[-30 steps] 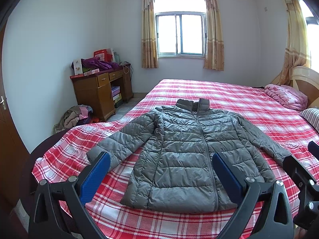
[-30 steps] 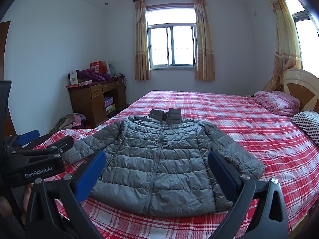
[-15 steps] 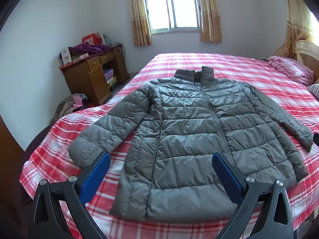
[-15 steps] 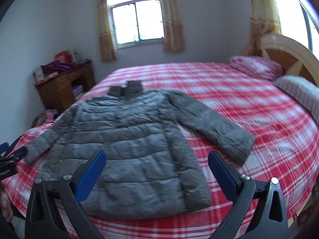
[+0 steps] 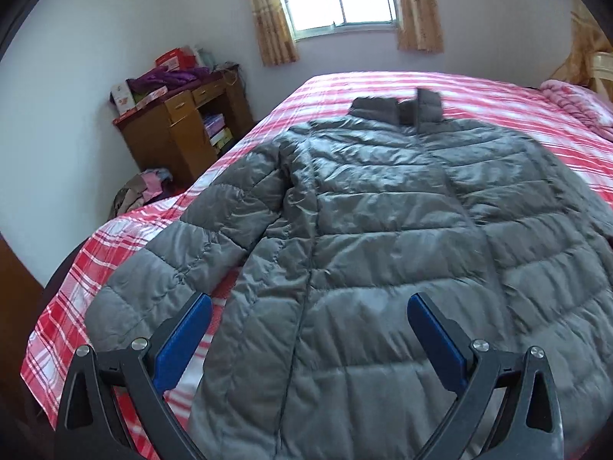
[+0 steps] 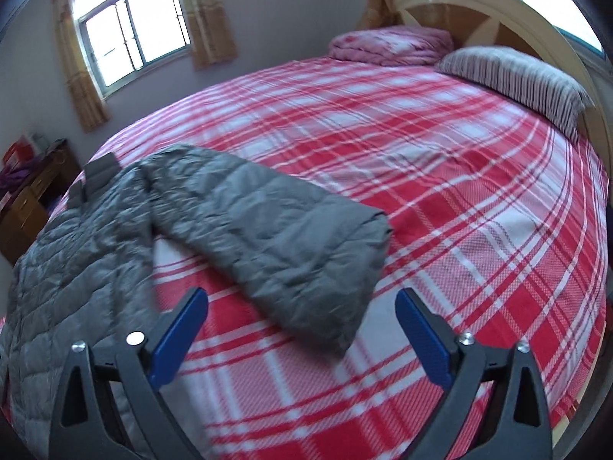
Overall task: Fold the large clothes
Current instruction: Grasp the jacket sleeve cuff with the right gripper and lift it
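A grey quilted puffer jacket [image 5: 383, 230] lies flat, front up, on a red and white plaid bed [image 5: 345, 84], collar toward the window. My left gripper [image 5: 308, 303] hovers open over the jacket's lower left front, the left sleeve [image 5: 184, 253] just beside its left finger, nothing between the blue pads. In the right wrist view the jacket's right sleeve [image 6: 276, 237] stretches toward the bed's middle. My right gripper [image 6: 300, 299] hangs just above the cuff end with its jaws wide and closing slightly; the pads do not touch the fabric.
A wooden desk [image 5: 180, 134] piled with boxes and purple cloth stands left of the bed, with a heap of clothes [image 5: 141, 191] on the floor. A striped pillow [image 6: 513, 76], a pink folded quilt [image 6: 387, 44] and the headboard [image 6: 498, 11] are at the bed's head.
Both grippers have come down and closer to the bed. The left now hangs over the jacket's lower front; the right has swung rightward and rolled toward the right sleeve's cuff.
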`<state>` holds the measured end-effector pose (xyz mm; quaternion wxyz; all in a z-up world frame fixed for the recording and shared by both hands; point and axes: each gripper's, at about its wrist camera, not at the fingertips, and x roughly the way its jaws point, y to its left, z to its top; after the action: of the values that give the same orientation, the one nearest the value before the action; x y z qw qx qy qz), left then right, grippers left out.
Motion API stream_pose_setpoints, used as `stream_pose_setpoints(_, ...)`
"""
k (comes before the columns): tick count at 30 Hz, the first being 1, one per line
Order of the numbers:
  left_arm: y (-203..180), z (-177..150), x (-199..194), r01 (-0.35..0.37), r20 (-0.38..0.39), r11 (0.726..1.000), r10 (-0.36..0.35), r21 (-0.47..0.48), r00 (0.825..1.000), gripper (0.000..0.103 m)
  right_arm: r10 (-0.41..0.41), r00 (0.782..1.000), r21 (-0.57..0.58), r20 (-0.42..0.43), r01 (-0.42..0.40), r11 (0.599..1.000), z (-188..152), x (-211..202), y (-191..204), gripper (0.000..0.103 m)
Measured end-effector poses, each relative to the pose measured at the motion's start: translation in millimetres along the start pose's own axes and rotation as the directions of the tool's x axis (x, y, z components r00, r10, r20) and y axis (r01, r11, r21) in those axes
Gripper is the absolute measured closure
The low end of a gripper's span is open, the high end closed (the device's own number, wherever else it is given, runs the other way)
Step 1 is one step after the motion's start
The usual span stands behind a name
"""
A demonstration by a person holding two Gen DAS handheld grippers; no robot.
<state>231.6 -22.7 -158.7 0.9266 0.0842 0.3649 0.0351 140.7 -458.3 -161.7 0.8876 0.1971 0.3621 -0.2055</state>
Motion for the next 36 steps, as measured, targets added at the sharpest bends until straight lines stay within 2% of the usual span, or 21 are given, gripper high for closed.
stream_pose_setpoints(1, 0, 1, 9, -0.015, -0.011, 1.000, 0.015, -0.005, 1.000, 0.001, 0.004, 1.000, 0.014, -0.008, -0.004, 1.000, 3, 8, -4, 0.009)
stream_pose_setpoints(6, 1, -1, 48, -0.068, -0.062, 0.997, 0.067, -0.026, 0.996, 0.001, 0.003, 0.997, 0.035, -0.072, -0.001, 0.999, 9, 40, -18, 0.032)
stream_pose_setpoints(10, 1, -12, 73, -0.102, -0.103, 0.995, 0.101, -0.011, 0.990, 0.001, -0.013, 0.999, -0.007, -0.040, 0.013, 1.000, 3, 43, -19, 0.041)
stream_pose_setpoints(14, 0, -21, 73, -0.100, -0.058, 0.994, 0.098, -0.035, 0.994, 0.001, -0.009, 1.000, -0.031, -0.026, 0.008, 0.999, -1, 46, -23, 0.050)
stream_pose_setpoints(16, -6, -23, 75, -0.090, -0.060, 0.995, 0.088, -0.035, 0.994, 0.001, -0.009, 1.000, -0.041, -0.025, 0.008, 0.999, -1, 46, -24, 0.055)
stream_pose_setpoints(20, -1, -16, 71, -0.065, -0.100, 0.997, 0.062, -0.030, 0.993, 0.001, 0.011, 1.000, -0.072, -0.022, -0.012, 0.997, 3, 46, -19, 0.075)
stream_pose_setpoints(22, 5, -10, 65, -0.069, -0.105, 0.997, 0.066, -0.030, 0.992, 0.001, 0.014, 1.000, -0.101, -0.024, -0.017, 0.995, 6, 44, -13, 0.081)
stream_pose_setpoints(25, 18, -1, 51, -0.052, -0.085, 0.997, 0.048, -0.049, 0.995, 0.001, 0.013, 1.000, -0.149, 0.002, -0.013, 0.989, 11, 35, 1, 0.083)
stream_pose_setpoints(30, 44, 18, 31, -0.045, -0.051, 0.996, 0.042, -0.072, 0.998, 0.001, 0.029, 0.995, -0.254, 0.097, -0.004, 0.967, 28, 11, 39, 0.084)
stream_pose_setpoints(36, 64, 31, 29, -0.069, -0.026, 0.992, 0.067, -0.110, 0.997, 0.001, 0.103, 0.979, -0.386, 0.178, -0.027, 0.922, 42, -17, 106, 0.084)
